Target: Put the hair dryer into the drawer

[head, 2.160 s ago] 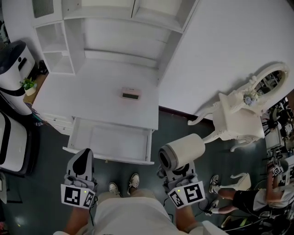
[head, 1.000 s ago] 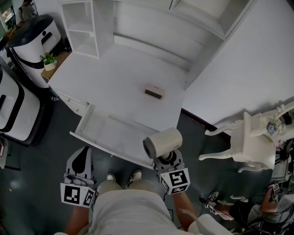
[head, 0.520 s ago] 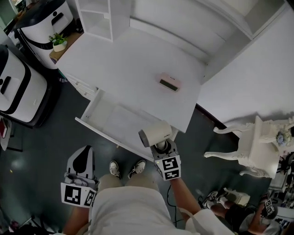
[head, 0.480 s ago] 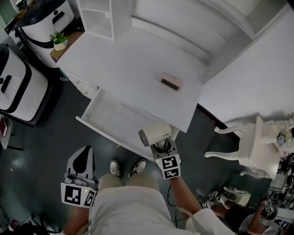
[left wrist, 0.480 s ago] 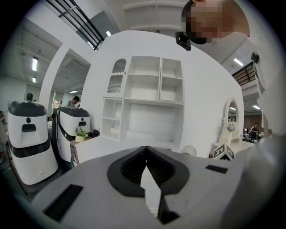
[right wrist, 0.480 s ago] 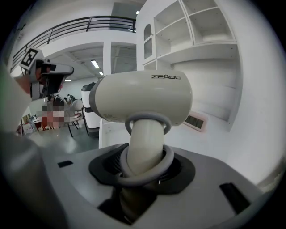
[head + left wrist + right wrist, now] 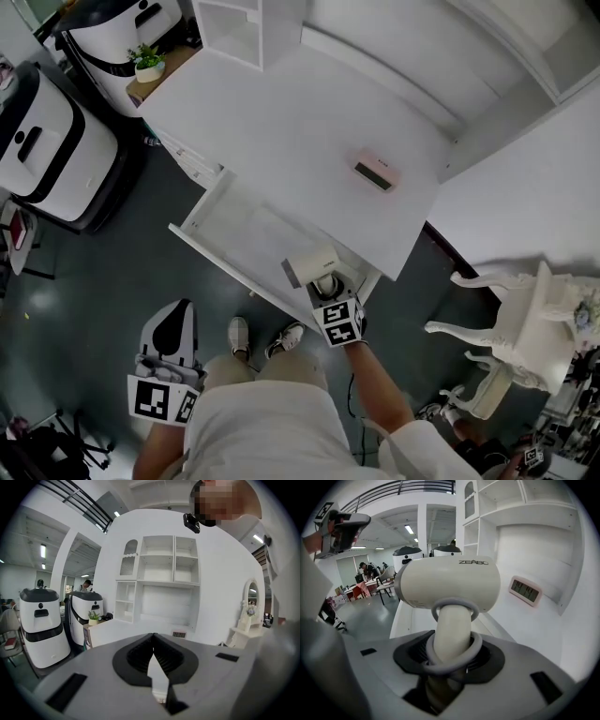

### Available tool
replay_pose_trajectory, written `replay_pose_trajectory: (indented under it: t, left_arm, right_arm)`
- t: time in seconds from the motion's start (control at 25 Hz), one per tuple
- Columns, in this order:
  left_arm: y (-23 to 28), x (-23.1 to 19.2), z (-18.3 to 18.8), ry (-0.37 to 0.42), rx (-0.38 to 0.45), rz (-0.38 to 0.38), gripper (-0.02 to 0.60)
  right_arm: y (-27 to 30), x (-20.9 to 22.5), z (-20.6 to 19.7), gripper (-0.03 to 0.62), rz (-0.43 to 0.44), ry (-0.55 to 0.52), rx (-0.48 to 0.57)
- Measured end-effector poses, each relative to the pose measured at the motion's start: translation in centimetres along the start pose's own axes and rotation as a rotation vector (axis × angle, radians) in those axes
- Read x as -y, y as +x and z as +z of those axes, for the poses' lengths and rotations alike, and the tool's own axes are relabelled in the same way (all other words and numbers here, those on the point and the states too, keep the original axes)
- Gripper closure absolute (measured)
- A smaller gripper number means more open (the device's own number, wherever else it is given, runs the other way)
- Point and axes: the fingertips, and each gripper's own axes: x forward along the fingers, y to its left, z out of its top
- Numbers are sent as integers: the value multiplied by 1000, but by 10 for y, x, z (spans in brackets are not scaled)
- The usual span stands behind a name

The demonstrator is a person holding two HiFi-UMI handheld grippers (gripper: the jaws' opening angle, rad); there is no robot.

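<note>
Now my right gripper (image 7: 330,292), jaws clamped on hair dryer (image 7: 309,266), lowered over open drawer (image 7: 242,223); release next. Left gripper (image 7: 172,336) jaws together, empty.

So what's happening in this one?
A person holds a gripper in each hand. The right gripper is shut on the handle of the hair dryer and holds it at the right end of the open drawer under the white desk. Whether the dryer touches the drawer bottom cannot be told. The left gripper is shut and empty, away from the drawer by the person's side. A small clock lies on the desk.
</note>
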Motion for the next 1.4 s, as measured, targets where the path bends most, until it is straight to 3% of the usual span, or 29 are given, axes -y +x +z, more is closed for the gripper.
replay_pose_trajectory:
  t: [0.48,1.4]
  left_arm:
    - [-20,6,-15,-18,-21,87,565]
    - [-42,3,-29,-39,-36,166,565]
  right_arm:
    - [39,-2,-29,398,92,-99,-111]
    - [99,-12,-43,396,165,-223,-256]
